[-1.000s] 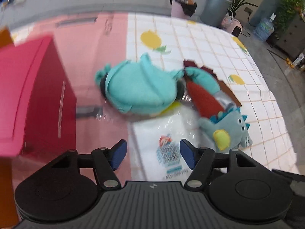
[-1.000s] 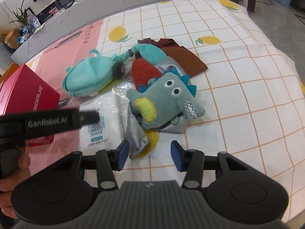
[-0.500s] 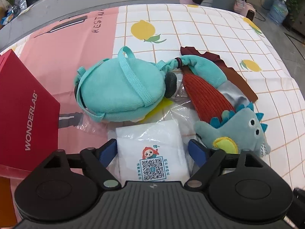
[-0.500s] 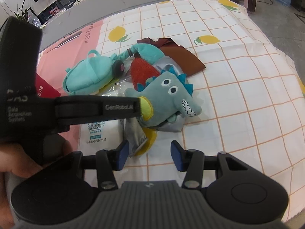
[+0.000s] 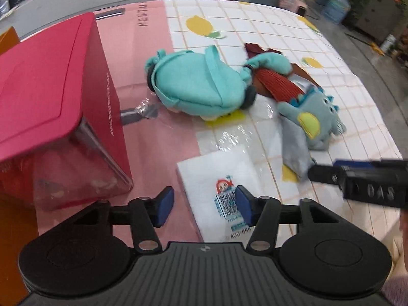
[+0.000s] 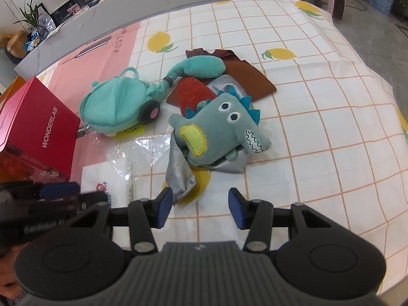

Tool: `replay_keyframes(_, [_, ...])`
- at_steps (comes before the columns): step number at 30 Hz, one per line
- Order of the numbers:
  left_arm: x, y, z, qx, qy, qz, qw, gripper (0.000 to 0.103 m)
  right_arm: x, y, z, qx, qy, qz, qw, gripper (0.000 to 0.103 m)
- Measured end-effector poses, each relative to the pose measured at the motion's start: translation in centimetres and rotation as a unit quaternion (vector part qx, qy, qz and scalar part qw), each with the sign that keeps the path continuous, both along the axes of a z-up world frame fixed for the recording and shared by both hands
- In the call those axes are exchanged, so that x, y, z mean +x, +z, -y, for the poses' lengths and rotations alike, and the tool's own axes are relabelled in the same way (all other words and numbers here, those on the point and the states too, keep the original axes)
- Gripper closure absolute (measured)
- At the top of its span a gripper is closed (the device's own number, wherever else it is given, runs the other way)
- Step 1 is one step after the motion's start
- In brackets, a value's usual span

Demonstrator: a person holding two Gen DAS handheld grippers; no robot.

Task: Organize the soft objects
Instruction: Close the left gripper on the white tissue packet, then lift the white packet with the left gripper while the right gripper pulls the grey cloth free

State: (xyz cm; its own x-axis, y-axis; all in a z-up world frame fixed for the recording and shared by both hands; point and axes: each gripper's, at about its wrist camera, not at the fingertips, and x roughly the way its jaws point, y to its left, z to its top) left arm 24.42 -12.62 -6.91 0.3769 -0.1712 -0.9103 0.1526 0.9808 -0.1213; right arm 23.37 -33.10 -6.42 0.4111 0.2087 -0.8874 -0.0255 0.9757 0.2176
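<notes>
A white packet in clear plastic (image 5: 219,178) lies on the tablecloth just ahead of my left gripper (image 5: 204,207). The jaws are closing; the packet's left part sits between them and the pads do not press it. A teal plush backpack (image 5: 199,89) lies beyond, beside a grey-blue monster plush (image 5: 311,122). In the right wrist view my right gripper (image 6: 200,206) stands open and empty, hovering short of the monster plush (image 6: 219,130) and a silver-grey cloth (image 6: 178,170). The left gripper's body (image 6: 51,193) shows at the lower left there.
A red WONDERLAB box (image 5: 51,102) stands close on the left, with an orange box edge (image 5: 10,40) behind it. A red corduroy piece (image 6: 193,91) and a brown cloth (image 6: 244,76) lie under the toys. The lemon-print cloth (image 6: 318,127) stretches to the right.
My left gripper swung left toward the red box and its jaws narrowed. In the right wrist view it dropped from mid-frame to the lower left corner. The right gripper stayed still.
</notes>
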Motion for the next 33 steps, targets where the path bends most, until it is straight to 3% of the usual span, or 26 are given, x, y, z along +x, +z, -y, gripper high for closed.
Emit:
replay_keyframes(1, [-0.2, 0.0, -0.2, -0.005, -0.008, 0.001, 1.0, 0.024, 0.0, 0.0, 0.0, 0.001, -0.001, 0.0, 1.0, 0.055])
replay_keyframes(5, [-1.0, 0.5, 0.2, -0.006, -0.018, 0.018, 0.9997, 0.015, 0.0, -0.1, 0.1, 0.001, -0.006, -0.003, 1.0, 0.055])
replay_keyframes(10, [-1.3, -0.1, 3.5, 0.055, -0.051, 0.02, 0.997, 0.012, 0.2, -0.4, 0.2, -0.002, -0.01, -0.008, 1.0, 0.055])
replay_keyframes(15, [-0.7, -1.2, 5.4, 0.094, -0.025, 0.032, 0.9947, 0.007, 0.2, -0.3, 0.1, 0.004, -0.007, -0.006, 1.0, 0.055])
replay_keyframes(17, [-0.5, -1.4, 5.2, 0.084, -0.005, 0.035, 0.9958, 0.015, 0.4, -0.4, 0.1, 0.007, -0.01, -0.008, 1.0, 0.055])
replay_keyframes(18, [-0.5, -1.5, 5.0, 0.077, 0.001, 0.038, 0.9963, 0.025, 0.5, -0.5, 0.0, 0.009, -0.011, -0.01, 1.0, 0.054])
replay_keyframes(22, [-1.3, -1.1, 4.3, 0.075, 0.003, 0.054, 0.9957, 0.036, 0.8, -0.5, -0.4, 0.021, -0.013, -0.008, 1.0, 0.053])
replay_keyframes(27, [-2.9, 0.0, 2.6, 0.057, -0.005, 0.071, 0.9958, 0.038, 1.1, -0.6, -0.4, 0.039, -0.026, -0.008, 0.999, 0.053])
replay_keyframes(33, [-5.4, 1.2, -0.9, 0.009, -0.012, 0.085, 0.9963, 0.038, 1.3, -0.5, -1.6, 0.035, -0.005, 0.0, 0.999, 0.053])
